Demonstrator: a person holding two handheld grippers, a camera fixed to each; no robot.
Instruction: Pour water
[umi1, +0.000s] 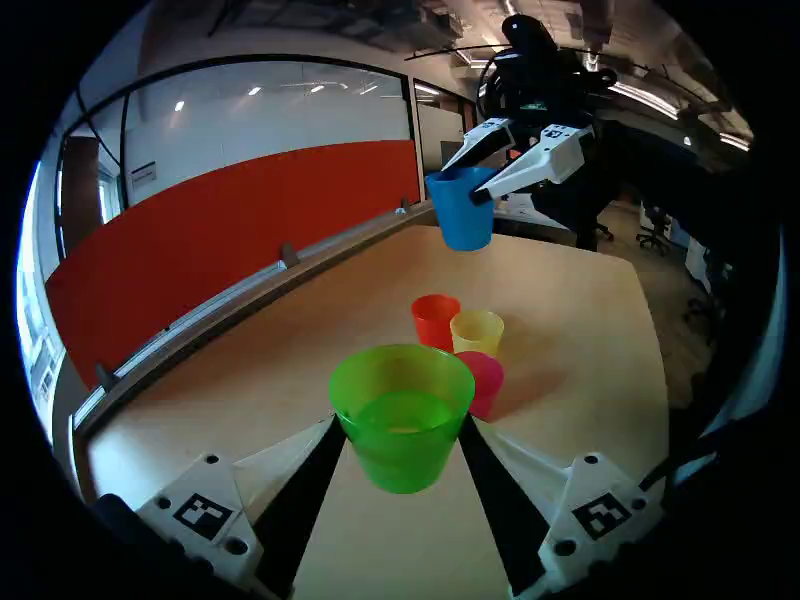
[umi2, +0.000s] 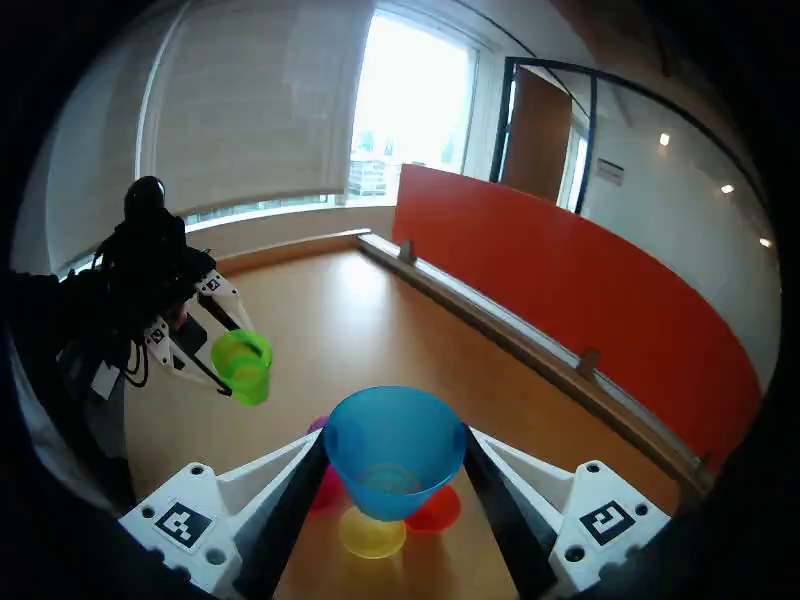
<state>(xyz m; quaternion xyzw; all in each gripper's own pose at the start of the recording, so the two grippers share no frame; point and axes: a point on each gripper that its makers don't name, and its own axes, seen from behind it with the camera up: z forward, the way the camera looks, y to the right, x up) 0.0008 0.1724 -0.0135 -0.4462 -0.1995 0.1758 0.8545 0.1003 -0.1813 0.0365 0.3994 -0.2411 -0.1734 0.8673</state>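
1. A broad wooden surface (umi1: 600, 330) runs beside a long red partition (umi1: 230, 230) in a glass-walled office.
2. The left claw (umi1: 403, 435) is clamped on a green cup (umi1: 403, 470). Both fingers press its sides, and the cup is lifted clear of the surface, roughly upright.
3. Facing it, the right claw (umi2: 395, 455) grips a blue cup (umi2: 393, 430) between both fingers. The left gripper view shows that cup held upright in the air above the far part of the surface.
4. Between the two raised cups, an orange cup (umi1: 435, 320), a yellow cup (umi1: 477, 332) and a pink cup (umi1: 485, 385) stand bunched together on the surface.
5. It is hard to tell whether either held cup contains water.
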